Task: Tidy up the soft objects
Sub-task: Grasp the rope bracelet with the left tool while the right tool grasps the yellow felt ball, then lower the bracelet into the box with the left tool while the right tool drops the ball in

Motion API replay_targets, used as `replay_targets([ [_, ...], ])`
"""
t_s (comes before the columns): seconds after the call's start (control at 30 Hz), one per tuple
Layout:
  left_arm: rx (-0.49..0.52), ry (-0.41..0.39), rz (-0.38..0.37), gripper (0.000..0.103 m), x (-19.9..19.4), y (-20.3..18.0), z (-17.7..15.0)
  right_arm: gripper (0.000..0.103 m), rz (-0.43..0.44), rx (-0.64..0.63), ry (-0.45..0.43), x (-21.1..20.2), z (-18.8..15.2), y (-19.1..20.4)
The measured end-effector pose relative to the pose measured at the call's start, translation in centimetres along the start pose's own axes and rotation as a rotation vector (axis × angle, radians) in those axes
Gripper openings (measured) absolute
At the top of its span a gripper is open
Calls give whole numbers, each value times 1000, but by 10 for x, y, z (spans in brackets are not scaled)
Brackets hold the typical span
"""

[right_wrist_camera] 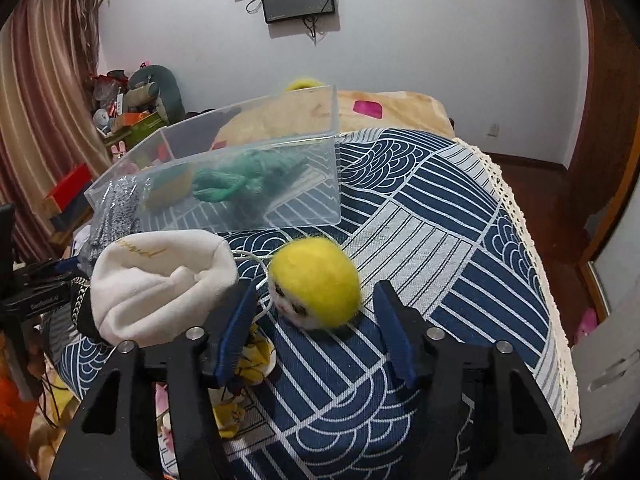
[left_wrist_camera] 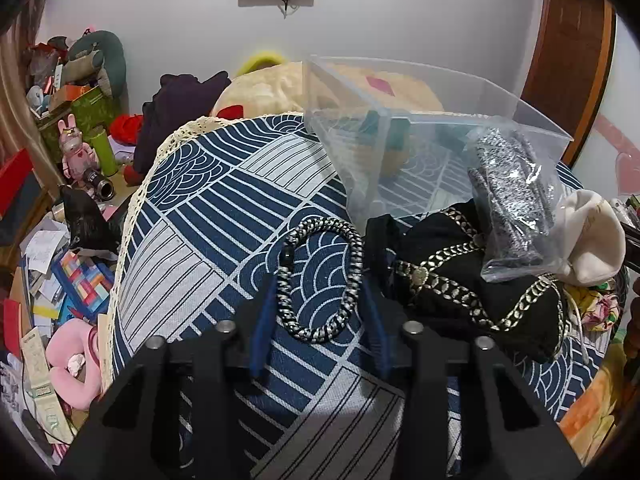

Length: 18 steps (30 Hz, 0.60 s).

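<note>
— What do we find in front of us on the surface (left_wrist_camera: 224, 216)?

— From the left wrist view, a braided loop (left_wrist_camera: 324, 276) lies flat on the cloth, between the fingers of the left hand-held gripper (left_wrist_camera: 320, 304). Just right of it sits a chain-trimmed bag (left_wrist_camera: 472, 292), with a plastic packet (left_wrist_camera: 512, 200) resting on it and a drawstring pouch (left_wrist_camera: 592, 236) further right.

— And behind those?

— A clear box (left_wrist_camera: 400, 128) stands behind them, with some soft items inside. From the right wrist view, a felt ball (right_wrist_camera: 316, 284) lies before the box (right_wrist_camera: 256, 176), between the fingers of the right hand-held gripper (right_wrist_camera: 316, 316), the pouch (right_wrist_camera: 160, 284) just to its left.
</note>
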<state>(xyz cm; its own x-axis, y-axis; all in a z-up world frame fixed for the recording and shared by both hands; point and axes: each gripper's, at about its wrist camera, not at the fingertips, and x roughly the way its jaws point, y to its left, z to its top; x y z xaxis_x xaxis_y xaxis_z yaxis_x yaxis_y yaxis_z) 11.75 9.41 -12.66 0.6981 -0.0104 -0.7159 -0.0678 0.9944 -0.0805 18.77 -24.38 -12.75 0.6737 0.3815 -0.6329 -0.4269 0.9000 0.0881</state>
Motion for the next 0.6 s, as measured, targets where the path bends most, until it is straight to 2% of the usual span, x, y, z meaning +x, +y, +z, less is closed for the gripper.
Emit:
replay_targets([
  [0.07, -7, -2, -4, 31, 0, 1, 0, 43, -4, -1, 4, 4, 1, 1],
  [0.1, -11, -3, -3, 29, 0, 2, 0, 41, -7, -5, 4, 5, 1, 3],
  [0.27, -39, -5, -4, 15, -4, 10, 0, 41, -40, -35, -20, 2, 0, 10],
  [0.6, -19, -94, 33, 13, -37, 5, 5, 40, -53, -57, -74, -16, 8, 12],
])
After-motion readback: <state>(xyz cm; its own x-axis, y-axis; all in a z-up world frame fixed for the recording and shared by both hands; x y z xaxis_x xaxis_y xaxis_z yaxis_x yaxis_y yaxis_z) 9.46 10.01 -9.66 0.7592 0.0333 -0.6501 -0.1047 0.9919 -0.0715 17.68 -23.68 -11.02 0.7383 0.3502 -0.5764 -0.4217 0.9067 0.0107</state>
